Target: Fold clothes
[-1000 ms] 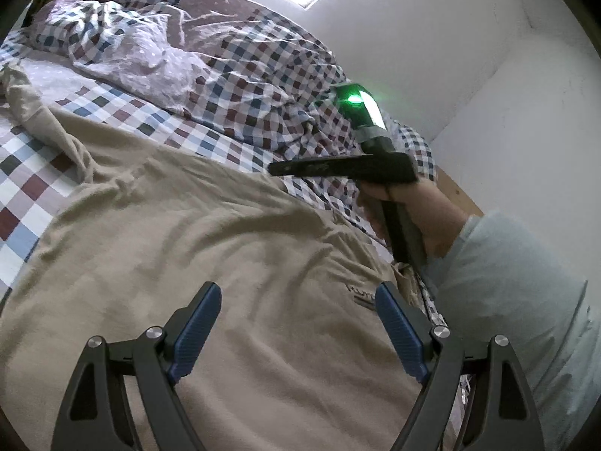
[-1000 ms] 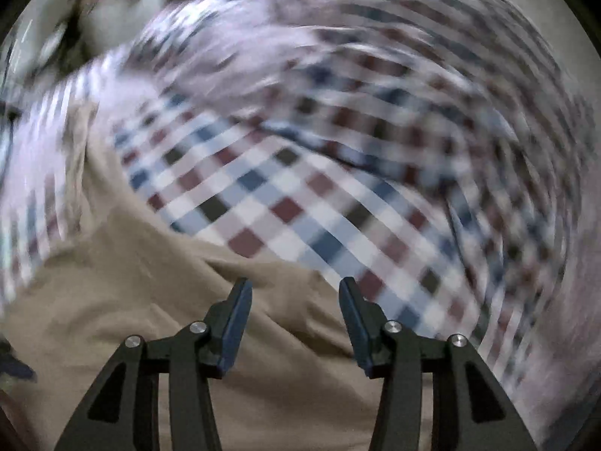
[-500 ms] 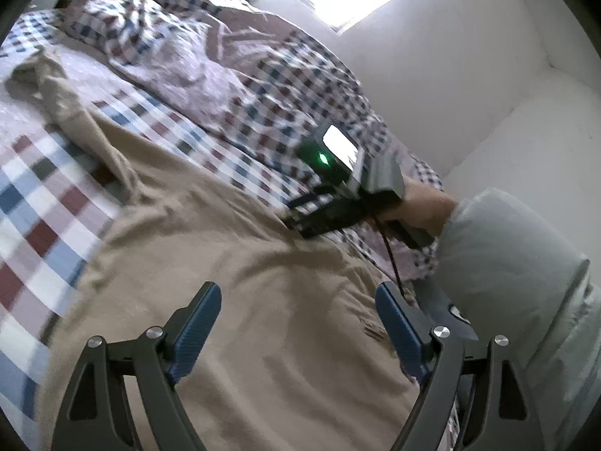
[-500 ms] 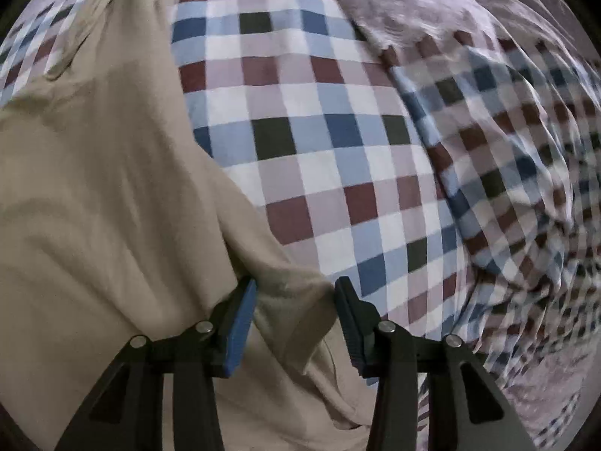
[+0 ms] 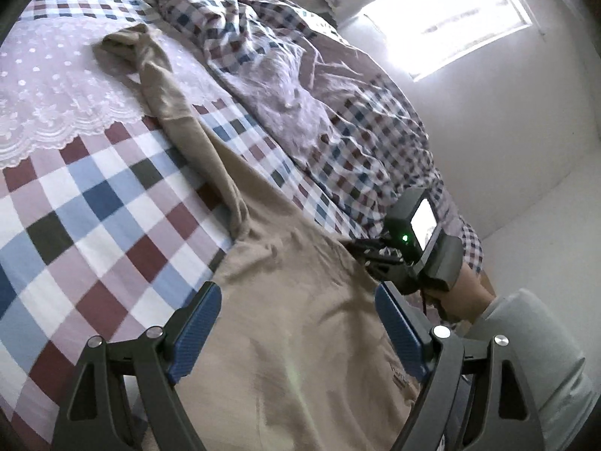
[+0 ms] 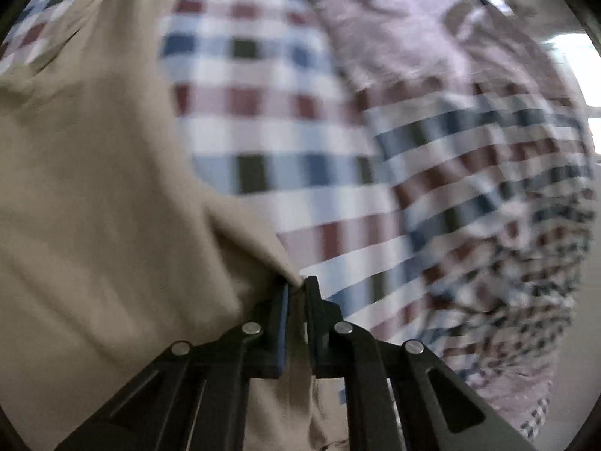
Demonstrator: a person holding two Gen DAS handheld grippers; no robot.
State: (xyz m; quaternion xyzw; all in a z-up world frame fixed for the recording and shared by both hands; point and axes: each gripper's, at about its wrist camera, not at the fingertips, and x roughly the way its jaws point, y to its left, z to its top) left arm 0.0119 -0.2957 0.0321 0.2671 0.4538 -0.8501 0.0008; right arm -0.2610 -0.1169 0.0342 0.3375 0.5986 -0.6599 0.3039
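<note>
I see a bed with a checked sheet (image 5: 94,225) and a rumpled checked blanket (image 5: 338,112) far back, by white walls and a bright window (image 5: 450,22). The tan shirt (image 5: 300,319) lies spread near me. My left gripper (image 5: 296,323) hangs wide apart over it; my right gripper (image 6: 296,300) pinches the shirt's edge — that view is blurry.

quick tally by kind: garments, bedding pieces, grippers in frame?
Beige garment: 1
Bedding pieces: 3: checked sheet, lace-edged cloth, rumpled checked duvet
Grippers: 2: left gripper, right gripper
Total: 6
</note>
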